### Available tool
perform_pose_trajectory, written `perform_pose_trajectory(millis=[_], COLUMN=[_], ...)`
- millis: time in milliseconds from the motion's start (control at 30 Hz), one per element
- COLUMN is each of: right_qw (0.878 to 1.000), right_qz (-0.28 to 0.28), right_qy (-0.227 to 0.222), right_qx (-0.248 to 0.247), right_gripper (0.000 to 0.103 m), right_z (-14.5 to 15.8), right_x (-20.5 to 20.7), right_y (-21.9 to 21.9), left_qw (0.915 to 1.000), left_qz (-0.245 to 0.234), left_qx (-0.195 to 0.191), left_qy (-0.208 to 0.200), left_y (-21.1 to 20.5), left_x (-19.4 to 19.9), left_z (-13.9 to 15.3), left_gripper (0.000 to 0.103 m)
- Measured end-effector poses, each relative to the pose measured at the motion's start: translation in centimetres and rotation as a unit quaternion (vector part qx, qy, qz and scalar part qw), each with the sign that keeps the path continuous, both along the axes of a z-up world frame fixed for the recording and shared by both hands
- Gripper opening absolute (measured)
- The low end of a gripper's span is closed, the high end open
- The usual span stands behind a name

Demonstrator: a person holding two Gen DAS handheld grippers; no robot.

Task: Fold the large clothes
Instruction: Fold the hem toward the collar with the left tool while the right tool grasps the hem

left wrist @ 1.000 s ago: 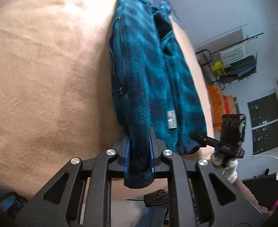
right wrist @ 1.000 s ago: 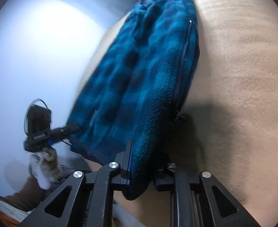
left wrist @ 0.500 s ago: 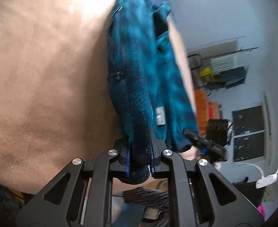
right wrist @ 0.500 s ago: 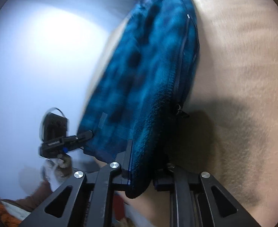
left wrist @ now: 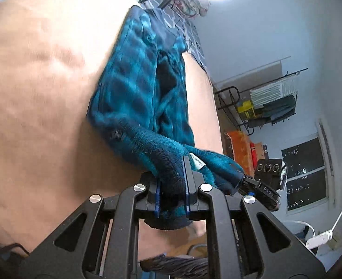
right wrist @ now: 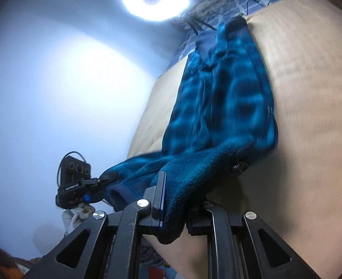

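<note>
A blue plaid fleece jacket (left wrist: 138, 88) lies along a tan bed (left wrist: 43, 81), its near hem lifted clear and pinched at both corners. The left claw (left wrist: 172, 186) has just closed on one hem corner, fleece bunched between its pads; the right claw (right wrist: 173, 200) has likewise just closed on the other corner, cloth draped over its near finger. A white care label (left wrist: 197, 161) shows just right of the left claw's grip.

Judged from the raised hem, the step in hand is carrying it forward toward the collar (right wrist: 208, 39); done well, both corners would travel level and together, keeping the hem taut so the fold lands square. Bare bed lies wide beyond each claw's outer side, but the bed's near edge sits just below the claws, and cables lie beyond the collar.
</note>
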State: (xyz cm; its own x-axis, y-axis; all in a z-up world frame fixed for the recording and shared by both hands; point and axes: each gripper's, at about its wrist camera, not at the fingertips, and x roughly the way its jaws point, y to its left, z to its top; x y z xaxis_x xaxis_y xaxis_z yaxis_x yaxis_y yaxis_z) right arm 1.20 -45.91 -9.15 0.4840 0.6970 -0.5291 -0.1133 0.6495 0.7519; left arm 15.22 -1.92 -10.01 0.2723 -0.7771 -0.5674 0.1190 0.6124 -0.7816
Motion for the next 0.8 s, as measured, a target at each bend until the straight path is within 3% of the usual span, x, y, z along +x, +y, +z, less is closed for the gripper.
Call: perform_pose_trajectory(millis=[200, 433, 800], right_qw=[0.999, 0.997, 0.993], right_qz=[-0.023, -0.044, -0.041], right_qy=[0.013, 0.048, 0.096], right_qx=[-0.045, -0.040, -0.046], right_gripper=[0.012, 0.011, 0.012], right_z=[0.5, -1.8, -6.1], right_x=[5.0, 9.8, 13.8], right_y=[-0.3, -2.0, -2.2], left_qw=[0.9995, 0.9983, 0.9953], left_qz=[0.019, 0.013, 0.011], left_qx=[0.021, 0.054, 0.084], left_qy=[0.014, 0.021, 0.047], left_y=[-1.5, -3.8, -5.6], left_x=[5.7, 11.1, 14.4], left_z=[-0.6, -2.8, -7.4], left_gripper=[0.012, 0.012, 0.013])
